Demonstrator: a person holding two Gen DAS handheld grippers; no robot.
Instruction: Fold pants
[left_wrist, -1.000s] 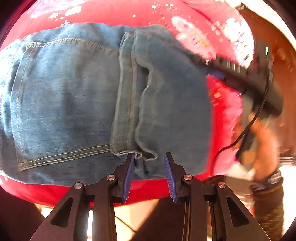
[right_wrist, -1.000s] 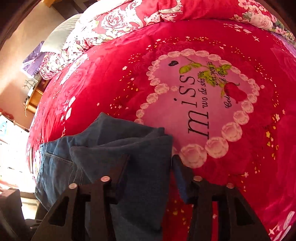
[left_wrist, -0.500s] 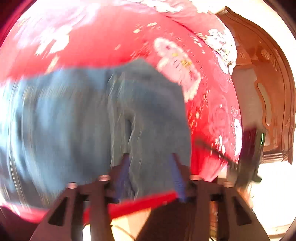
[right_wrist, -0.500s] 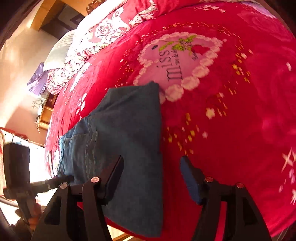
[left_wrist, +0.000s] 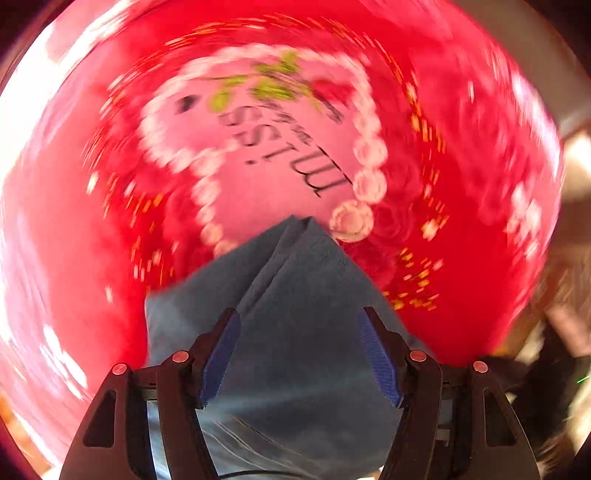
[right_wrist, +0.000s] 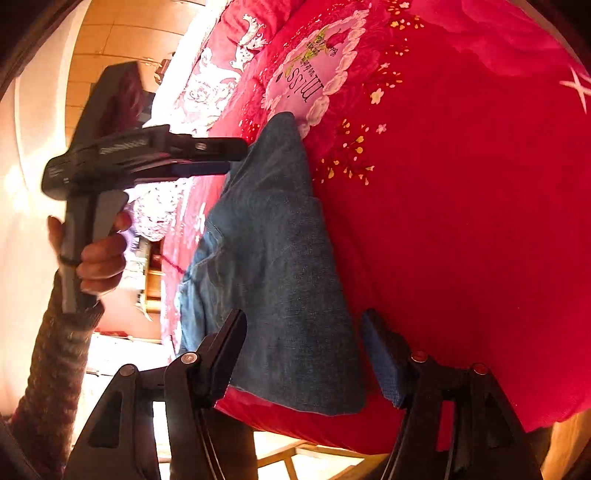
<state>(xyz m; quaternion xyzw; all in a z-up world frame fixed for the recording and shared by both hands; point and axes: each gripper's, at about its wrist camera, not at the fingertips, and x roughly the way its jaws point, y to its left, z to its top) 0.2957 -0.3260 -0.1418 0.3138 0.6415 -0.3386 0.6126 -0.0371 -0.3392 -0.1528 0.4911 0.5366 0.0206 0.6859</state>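
Observation:
The folded blue jeans (right_wrist: 273, 280) lie in a compact stack on the red bedspread (right_wrist: 461, 221), near its front edge. My right gripper (right_wrist: 303, 332) is open and empty, its jaws apart above the near end of the stack. My left gripper (left_wrist: 299, 332) is open and empty, held over the jeans (left_wrist: 295, 332); this view is motion-blurred. In the right wrist view the left gripper (right_wrist: 236, 155) hovers at the far left side of the stack, held by a hand (right_wrist: 99, 254).
The bedspread (left_wrist: 461, 184) has a pink heart panel with lettering (left_wrist: 266, 147) beyond the jeans. Floral pillows (right_wrist: 207, 88) lie at the head of the bed. A wooden cabinet (right_wrist: 151, 284) stands beside the bed. The bed's edge (right_wrist: 332, 435) is just below the jeans.
My left gripper let go of the jeans' edge, opened wider and swung round fast to face the heart panel. My right gripper pulled back and tilted; the jeans stay folded.

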